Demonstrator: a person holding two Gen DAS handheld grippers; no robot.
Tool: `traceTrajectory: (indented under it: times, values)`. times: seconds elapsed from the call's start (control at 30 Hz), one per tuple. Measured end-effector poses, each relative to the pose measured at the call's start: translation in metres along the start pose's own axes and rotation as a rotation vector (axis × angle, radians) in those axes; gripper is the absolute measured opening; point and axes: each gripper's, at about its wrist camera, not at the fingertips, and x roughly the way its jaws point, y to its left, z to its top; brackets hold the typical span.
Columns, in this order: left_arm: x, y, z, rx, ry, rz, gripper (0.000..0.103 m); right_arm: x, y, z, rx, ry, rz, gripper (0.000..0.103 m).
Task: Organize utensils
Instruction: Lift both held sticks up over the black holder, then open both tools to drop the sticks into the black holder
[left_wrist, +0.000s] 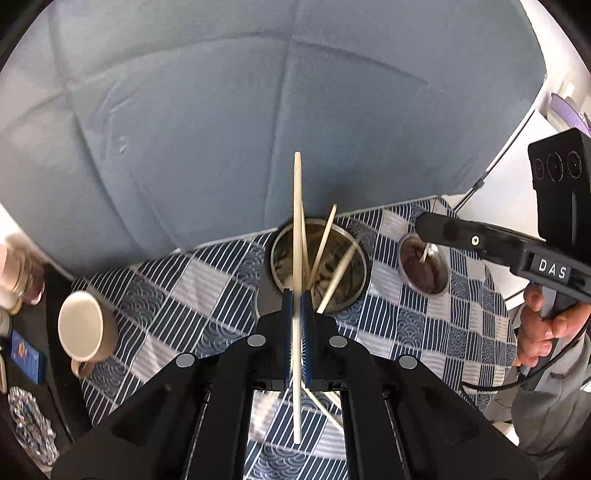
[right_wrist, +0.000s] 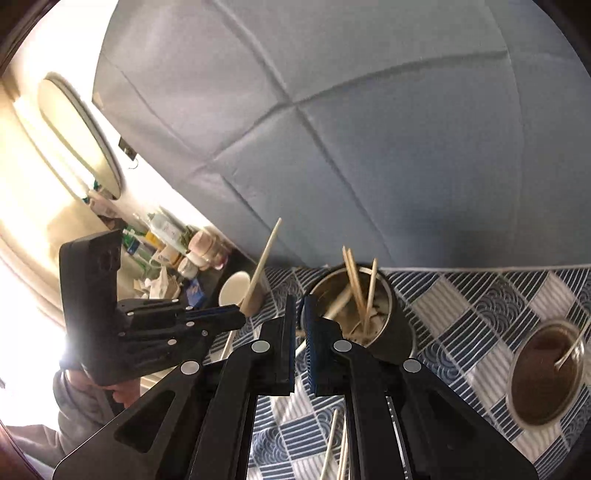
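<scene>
My left gripper is shut on a pale wooden chopstick and holds it upright just in front of a steel cup that has several chopsticks standing in it. The same gripper and chopstick show in the right wrist view. My right gripper has a small gap between its fingers and is empty, close in front of the steel cup. In the left wrist view it hovers over a second steel cup holding a spoon. Loose chopsticks lie on the cloth below.
A blue and white checked cloth covers the table. A cream mug lies at the left. Bottles and jars crowd a dark shelf at the left. A grey-blue padded panel stands behind the table.
</scene>
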Motion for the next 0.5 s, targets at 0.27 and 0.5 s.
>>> traceTrajectory:
  times: [0.27,0.5]
  values:
    - [0.01,0.0,0.033,0.007,-0.069,-0.05,0.005,0.012,-0.021,0.009,0.028,0.015,-0.026,0.005]
    - [0.023,-0.006,0.043,0.043,-0.208,-0.077,0.005,0.025,-0.036,-0.002,0.043,0.065,-0.04,0.008]
